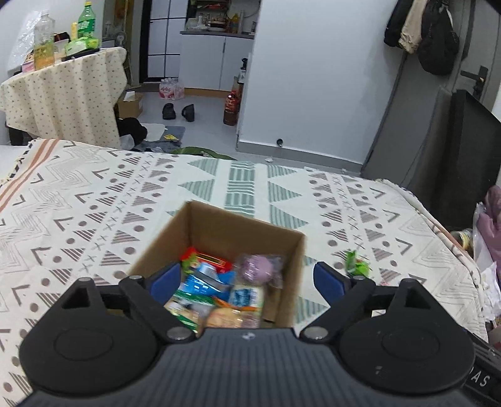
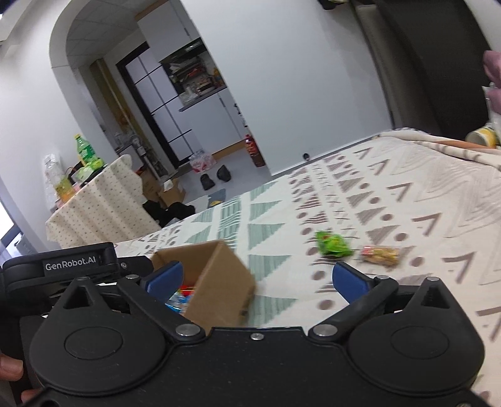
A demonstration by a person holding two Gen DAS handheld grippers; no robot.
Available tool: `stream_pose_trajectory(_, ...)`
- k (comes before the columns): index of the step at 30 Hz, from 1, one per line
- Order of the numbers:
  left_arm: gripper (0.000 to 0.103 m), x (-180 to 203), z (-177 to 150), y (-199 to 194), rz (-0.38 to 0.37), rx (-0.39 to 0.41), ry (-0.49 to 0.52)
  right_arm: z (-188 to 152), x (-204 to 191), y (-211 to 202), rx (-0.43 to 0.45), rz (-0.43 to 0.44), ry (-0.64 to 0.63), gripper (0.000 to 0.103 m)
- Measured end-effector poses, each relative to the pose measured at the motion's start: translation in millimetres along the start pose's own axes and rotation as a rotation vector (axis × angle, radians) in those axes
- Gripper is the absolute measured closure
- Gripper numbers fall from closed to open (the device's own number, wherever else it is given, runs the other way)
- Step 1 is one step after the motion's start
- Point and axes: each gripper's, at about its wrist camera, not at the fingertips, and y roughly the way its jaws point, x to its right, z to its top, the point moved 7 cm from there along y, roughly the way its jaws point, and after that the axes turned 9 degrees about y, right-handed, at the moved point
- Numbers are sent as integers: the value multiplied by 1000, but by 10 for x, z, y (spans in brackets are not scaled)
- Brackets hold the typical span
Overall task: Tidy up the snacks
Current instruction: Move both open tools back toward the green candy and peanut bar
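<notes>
Both grippers gape empty, left gripper [image 1: 249,281] above the snack-filled cardboard box [image 1: 283,247], right gripper [image 2: 256,278] facing the green packet [image 2: 332,243] and orange packet [image 2: 380,255] left on the bedspread [image 2: 422,203], likely next pickups.

A green bottle [image 1: 86,19] stands on a draped table [image 1: 62,94]; shoes [image 1: 178,111] lie on the floor.

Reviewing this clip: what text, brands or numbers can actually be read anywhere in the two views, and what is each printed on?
"GenRobot.AI": white print on the black left gripper body, seen in the right wrist view.
"AS": partial white letters on a black housing at the lower right edge of the left wrist view; the rest is cut off.
Snack packets in the cardboard box, green bottle label: too blurred or too small to read.
</notes>
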Motion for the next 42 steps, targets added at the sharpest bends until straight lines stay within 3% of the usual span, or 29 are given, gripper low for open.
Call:
stream_pose_trajectory(17,12,759,-99,112,-76,-7,89,26,833,-231,-1,-73,55,0)
stream_pose_trajectory(30,12,1289,-132,384,-174,-5,148,-25,1381,-217,-32,-131,69,1)
stream_pose_trajectory(42,20,1491,-160,837,-200,-34,134,31,1630,20,-75,-140,28,15)
